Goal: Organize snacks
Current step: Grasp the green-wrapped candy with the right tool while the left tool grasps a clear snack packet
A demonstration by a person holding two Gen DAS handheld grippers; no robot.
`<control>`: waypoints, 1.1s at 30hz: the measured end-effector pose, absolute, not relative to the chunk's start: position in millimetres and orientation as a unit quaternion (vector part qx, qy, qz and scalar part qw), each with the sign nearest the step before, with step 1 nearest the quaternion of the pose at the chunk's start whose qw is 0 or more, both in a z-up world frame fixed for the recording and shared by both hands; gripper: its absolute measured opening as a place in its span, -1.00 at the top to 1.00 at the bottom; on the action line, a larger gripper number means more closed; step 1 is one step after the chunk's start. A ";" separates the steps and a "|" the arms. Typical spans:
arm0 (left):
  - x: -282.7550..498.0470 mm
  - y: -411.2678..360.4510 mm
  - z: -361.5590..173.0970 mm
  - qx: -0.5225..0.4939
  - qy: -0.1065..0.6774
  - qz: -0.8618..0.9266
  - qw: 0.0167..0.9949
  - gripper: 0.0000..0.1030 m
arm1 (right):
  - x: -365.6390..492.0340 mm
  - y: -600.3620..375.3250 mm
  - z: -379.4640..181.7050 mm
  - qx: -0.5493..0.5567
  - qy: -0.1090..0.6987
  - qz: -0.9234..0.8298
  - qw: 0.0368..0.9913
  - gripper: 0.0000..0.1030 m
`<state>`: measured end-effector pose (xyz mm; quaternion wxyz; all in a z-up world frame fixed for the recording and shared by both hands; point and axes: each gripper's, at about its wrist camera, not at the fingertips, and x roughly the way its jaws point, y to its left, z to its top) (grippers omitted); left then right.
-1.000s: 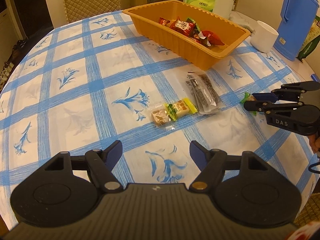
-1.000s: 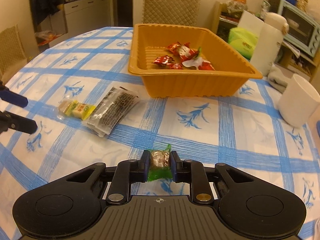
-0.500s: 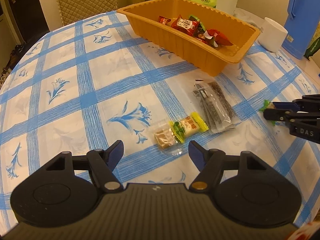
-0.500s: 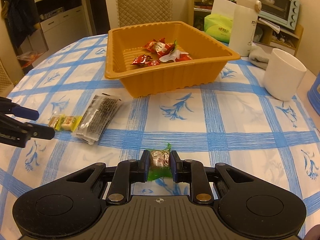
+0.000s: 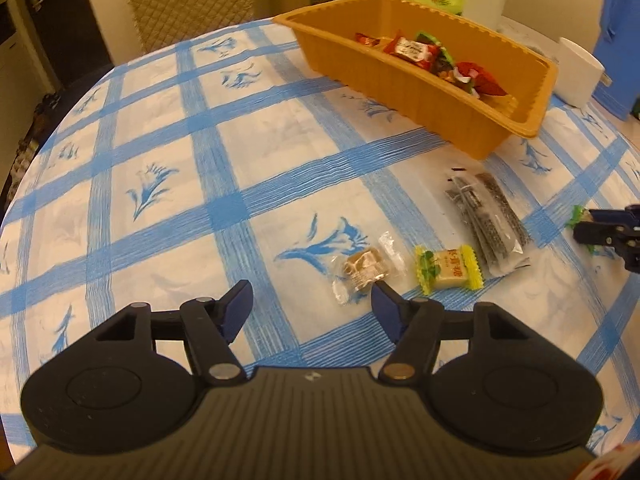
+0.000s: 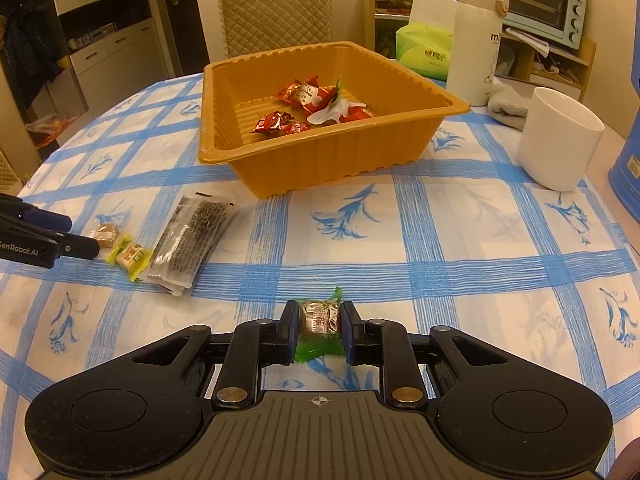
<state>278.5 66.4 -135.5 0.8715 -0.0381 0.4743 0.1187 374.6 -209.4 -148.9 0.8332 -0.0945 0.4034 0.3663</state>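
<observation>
green candy (image 6: pixel 319 317): small, light, crinkly wrapper; pinched across its firm middle by right gripper (image 6: pixel 319 330), near edge of table
brown candy (image 5: pixel 366 267): light, slippery film; take the block, not the ends
left gripper (image 5: pixel 310 307): jaws closing, empty, candy just beyond
tray (image 6: pixel 344 156): far, holds red snacks

A white tablecloth (image 6: pixel 460 240) checked in blue bands and printed with blue flowers carries an orange tray (image 6: pixel 320 160) of red-wrapped candies (image 6: pixel 304 94). Nearby lie a yellow-and-green sweet (image 5: pixel 448 270), a clear-wrapped brown one (image 5: pixel 364 268) and a black-speckled packet (image 5: pixel 486 216). A white mug (image 6: pixel 558 144) stands beside a blue jug (image 6: pixel 628 176).
</observation>
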 end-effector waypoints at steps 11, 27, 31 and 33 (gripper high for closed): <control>296.9 43.4 -139.9 0.092 0.461 0.063 0.880 -0.13 | 374.5 -209.6 -148.9 -0.094 0.403 0.363 0.835 0.57; 301.0 61.3 -137.9 -0.034 0.472 0.051 0.880 0.64 | 372.6 -207.1 -148.8 -0.108 0.400 0.361 0.835 0.57; 296.9 65.7 -134.8 -0.048 0.473 0.064 0.877 0.65 | 370.7 -204.9 -148.4 -0.124 0.398 0.362 0.834 0.57; 293.8 67.0 -130.8 -0.051 0.469 0.068 0.879 0.65 | 370.5 -205.6 -147.8 -0.124 0.400 0.361 0.833 0.57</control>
